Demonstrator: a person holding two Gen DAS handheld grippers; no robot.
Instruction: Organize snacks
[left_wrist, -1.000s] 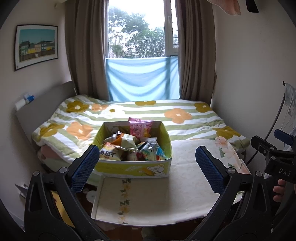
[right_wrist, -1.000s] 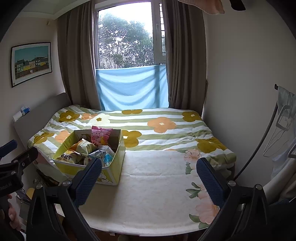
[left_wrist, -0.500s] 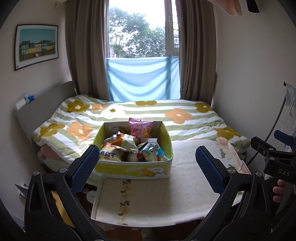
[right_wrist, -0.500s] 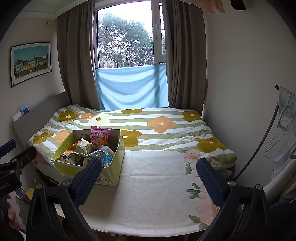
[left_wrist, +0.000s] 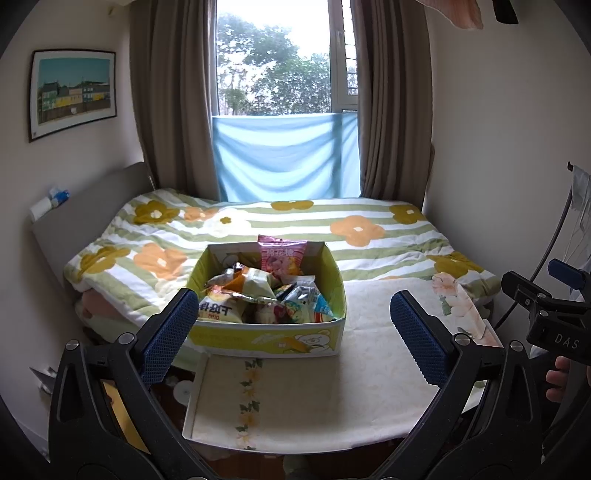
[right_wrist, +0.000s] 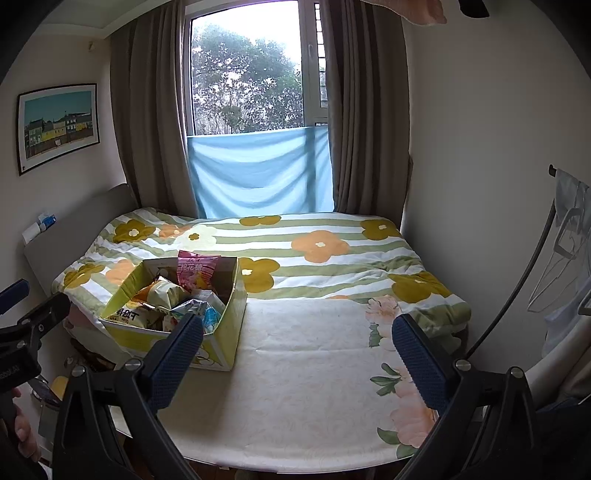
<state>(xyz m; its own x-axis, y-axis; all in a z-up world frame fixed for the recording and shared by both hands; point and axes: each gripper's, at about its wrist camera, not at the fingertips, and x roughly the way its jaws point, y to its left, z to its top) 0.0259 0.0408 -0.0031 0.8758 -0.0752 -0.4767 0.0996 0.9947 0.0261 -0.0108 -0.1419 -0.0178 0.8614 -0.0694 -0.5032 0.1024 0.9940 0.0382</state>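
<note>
On the cream table (left_wrist: 332, 398) sits the yellow snack box (left_wrist: 271, 328), full of packets, pink bag (left_wrist: 282, 256) upright at its far wall. Left gripper (left_wrist: 293, 332) level just short of the box, jaws spread wide, empty. Right gripper (right_wrist: 297, 350) to the box's right, also wide apart, holding nothing. Since a second ago the box looks marginally nearer; otherwise unchanged.

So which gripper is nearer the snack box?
Left. The left gripper faces the snack box head-on, open. The right gripper is off to the box's right, over bare tabletop, also open.
</note>
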